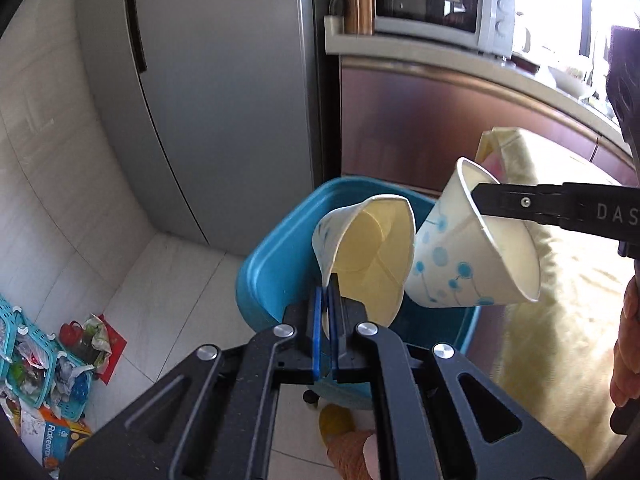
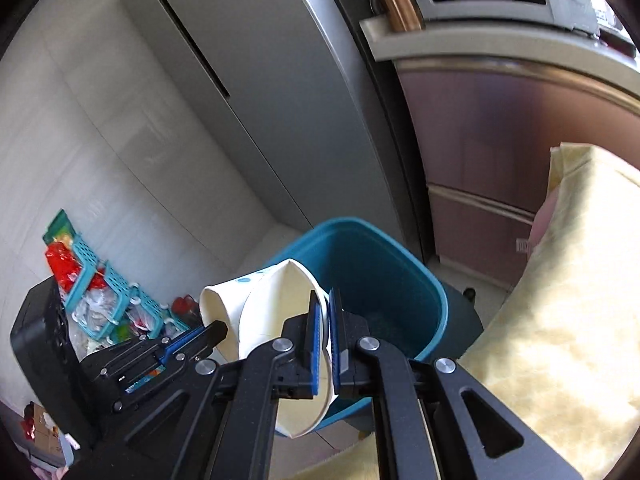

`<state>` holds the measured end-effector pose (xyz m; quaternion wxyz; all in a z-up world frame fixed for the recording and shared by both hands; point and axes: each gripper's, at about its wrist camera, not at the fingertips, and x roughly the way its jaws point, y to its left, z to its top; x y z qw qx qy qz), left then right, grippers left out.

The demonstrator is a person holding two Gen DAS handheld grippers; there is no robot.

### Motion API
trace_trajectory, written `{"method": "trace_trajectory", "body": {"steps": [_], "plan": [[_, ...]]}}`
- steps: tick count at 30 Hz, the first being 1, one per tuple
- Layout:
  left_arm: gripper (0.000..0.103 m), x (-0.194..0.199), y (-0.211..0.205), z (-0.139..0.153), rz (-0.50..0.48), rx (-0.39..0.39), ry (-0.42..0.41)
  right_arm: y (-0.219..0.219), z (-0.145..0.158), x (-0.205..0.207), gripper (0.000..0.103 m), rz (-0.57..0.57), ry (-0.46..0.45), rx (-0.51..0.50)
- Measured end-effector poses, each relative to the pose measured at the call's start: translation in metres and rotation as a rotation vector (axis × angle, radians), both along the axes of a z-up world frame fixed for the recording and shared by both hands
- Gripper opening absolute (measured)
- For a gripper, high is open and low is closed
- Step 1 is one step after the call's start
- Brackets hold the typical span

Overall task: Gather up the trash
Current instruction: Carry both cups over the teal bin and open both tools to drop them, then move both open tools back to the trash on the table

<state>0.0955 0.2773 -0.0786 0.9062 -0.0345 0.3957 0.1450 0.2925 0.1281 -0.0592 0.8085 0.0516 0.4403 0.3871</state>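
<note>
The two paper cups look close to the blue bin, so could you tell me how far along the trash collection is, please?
Done: both cups are picked up. The left gripper pinches one paper cup by its rim, and the right gripper pinches the other cup. In hand: both hang over the blue bin. Left: releasing them. The bin's visible inside looks empty, and litter by the baskets remains on the floor.

Walls: pale tiles.
Floor: light tiles.
Fridge: tall grey fridge in the corner.
Cabinet: brown-fronted cabinet carrying a microwave.
Light: bright daylight from a window.
</note>
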Motion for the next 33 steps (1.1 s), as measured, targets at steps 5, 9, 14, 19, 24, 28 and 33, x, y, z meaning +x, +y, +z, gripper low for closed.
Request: {"method": "trace_trajectory", "body": {"steps": [5,9,14,19,24,28,33], "plan": [[0.004,0.015,0.003,-0.017,0.0,-0.033,0.045,0.012,-0.017,0.006,0.009,-0.025,0.035,-0.052],[0.012,0.02,0.005,-0.028,-0.009,-0.063,0.06,0.004,-0.026,0.01,0.011,-0.049,0.055,-0.056],[0.018,0.017,0.0,-0.027,-0.018,-0.084,0.039,-0.016,-0.023,0.007,0.016,-0.068,0.054,-0.021],[0.047,-0.002,-0.021,-0.003,-0.065,-0.072,-0.065,-0.056,-0.002,-0.014,0.033,-0.059,0.015,0.035],[0.063,-0.023,-0.068,0.026,-0.209,-0.079,-0.18,-0.113,0.03,-0.06,0.049,-0.086,-0.111,0.06],[0.068,-0.034,-0.114,0.04,-0.365,-0.112,-0.23,-0.167,0.047,-0.096,0.052,-0.153,-0.184,0.067],[0.07,-0.033,-0.176,0.045,-0.543,-0.142,-0.229,-0.239,0.057,-0.134,0.052,-0.32,-0.253,0.04]]}}
